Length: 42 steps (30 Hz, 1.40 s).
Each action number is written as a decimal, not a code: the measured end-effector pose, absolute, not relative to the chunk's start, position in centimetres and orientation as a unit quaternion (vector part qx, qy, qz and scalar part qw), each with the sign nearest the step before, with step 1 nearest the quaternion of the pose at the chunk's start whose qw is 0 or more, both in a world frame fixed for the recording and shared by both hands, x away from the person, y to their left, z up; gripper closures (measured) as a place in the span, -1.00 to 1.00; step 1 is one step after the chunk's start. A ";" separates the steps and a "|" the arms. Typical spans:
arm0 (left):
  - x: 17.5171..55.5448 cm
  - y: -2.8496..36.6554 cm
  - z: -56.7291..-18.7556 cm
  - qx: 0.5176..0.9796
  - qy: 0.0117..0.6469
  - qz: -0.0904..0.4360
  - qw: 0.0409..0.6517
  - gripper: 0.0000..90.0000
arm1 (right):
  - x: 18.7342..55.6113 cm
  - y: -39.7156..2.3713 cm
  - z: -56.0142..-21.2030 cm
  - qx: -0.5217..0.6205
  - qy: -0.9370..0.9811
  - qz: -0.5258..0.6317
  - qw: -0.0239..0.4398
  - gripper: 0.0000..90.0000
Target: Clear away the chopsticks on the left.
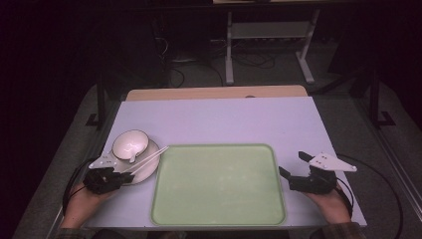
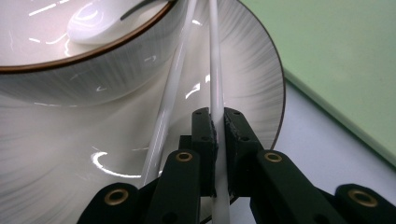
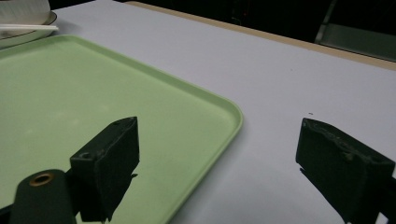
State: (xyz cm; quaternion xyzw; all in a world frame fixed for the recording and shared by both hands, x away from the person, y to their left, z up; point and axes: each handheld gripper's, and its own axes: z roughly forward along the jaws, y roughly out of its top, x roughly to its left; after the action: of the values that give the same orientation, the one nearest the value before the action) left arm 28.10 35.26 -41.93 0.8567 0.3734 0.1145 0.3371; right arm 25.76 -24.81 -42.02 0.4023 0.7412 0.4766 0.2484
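Left hand-held gripper [image 2: 217, 154] clamping one chopstick [image 2: 215, 84] near its end, jaws nearly closed on it. Second chopstick [image 2: 168, 107] lying loose beside, both leaning across plate [image 2: 261, 88]. Sticks looking thin, stiff, glossy, probably slippery; gripping further toward middle likely steadier. Right hand-held gripper [image 3: 219, 163] hanging wide open, empty, over tray [image 3: 205, 107] edge. Count: two chopsticks, one plate, one bowl [image 1: 130, 143], one spoon [image 2: 93, 25], one tray on worktop [image 1: 224, 119].
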 end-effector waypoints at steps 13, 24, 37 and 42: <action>27.4 34.5 -40.7 0.850 0.352 0.107 0.376 0.87 | 25.7 -24.8 -42.0 0.404 0.740 0.476 0.249 -0.72; 26.9 32.9 -40.1 0.855 0.326 0.095 0.393 0.87 | 25.7 -24.8 -42.0 0.403 0.741 0.476 0.249 -0.72; 27.0 29.1 -39.9 0.863 0.309 0.076 0.393 0.87 | 25.7 -24.8 -42.0 0.404 0.740 0.476 0.249 -0.72; 27.3 27.2 -40.3 0.869 0.312 0.073 0.378 0.87 | 25.7 -24.8 -42.0 0.404 0.740 0.476 0.249 -0.72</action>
State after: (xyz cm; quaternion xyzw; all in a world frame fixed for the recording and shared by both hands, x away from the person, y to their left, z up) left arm 27.35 27.16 -40.29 0.8686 0.3120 0.0729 0.3780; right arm 25.70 -24.85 -42.00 0.4040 0.7403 0.4764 0.2488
